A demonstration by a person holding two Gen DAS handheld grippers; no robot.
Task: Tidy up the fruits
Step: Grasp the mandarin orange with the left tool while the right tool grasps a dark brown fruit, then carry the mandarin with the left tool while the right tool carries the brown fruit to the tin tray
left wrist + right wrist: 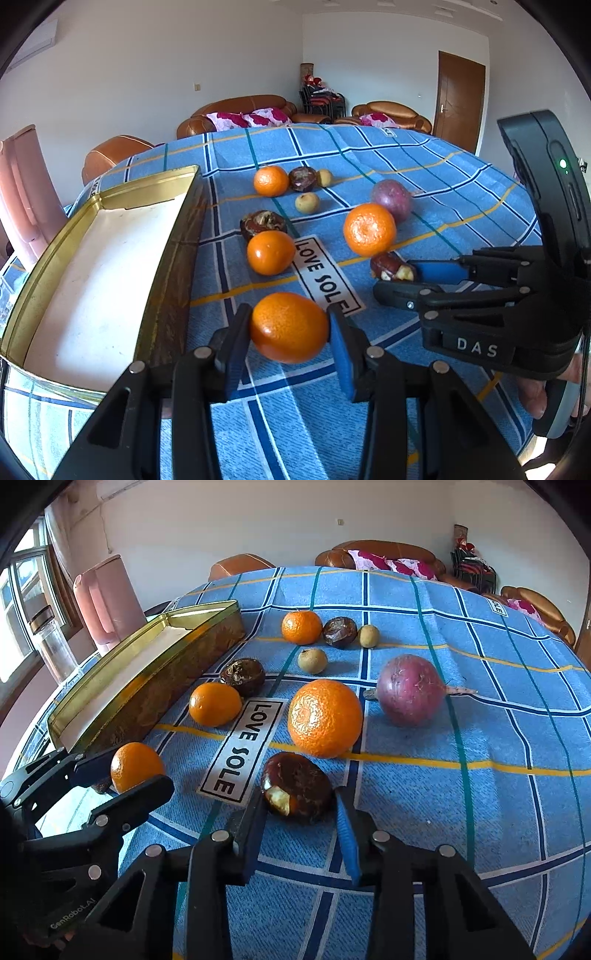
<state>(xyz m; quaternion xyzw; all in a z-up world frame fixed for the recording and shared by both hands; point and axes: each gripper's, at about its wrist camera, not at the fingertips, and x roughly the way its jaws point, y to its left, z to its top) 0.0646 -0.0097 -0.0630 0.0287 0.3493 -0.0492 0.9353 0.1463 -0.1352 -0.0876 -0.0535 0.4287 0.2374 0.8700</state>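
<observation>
Both grippers are down among the fruit on the table [480, 738], which is covered with a blue checked cloth. The left gripper [290, 328] has its fingers [341, 349] closed on a small orange [289, 326], one pad on each flank, right beside the long wall of the gold tin [110, 258]. The tin stands open and bare inside, so it looks like the place where the fruit is meant to go, and the orange is held at its edge, ready for a short move over the rim.

The right gripper [299, 801] has its fingers [345, 827] drawn in around a dark brown fruit [297, 788] with a pale chipped patch. The pads meet its sides, so I take this as a grip, though the fruit appears to rest on the cloth.

The rest lies loose on the table: a large orange [325, 718] just beyond the brown fruit, a purple round fruit [412, 690] to its right, and another orange [215, 704] near the tin. Taking one piece in each hand seems aimed at clearing the table two at a time.
</observation>
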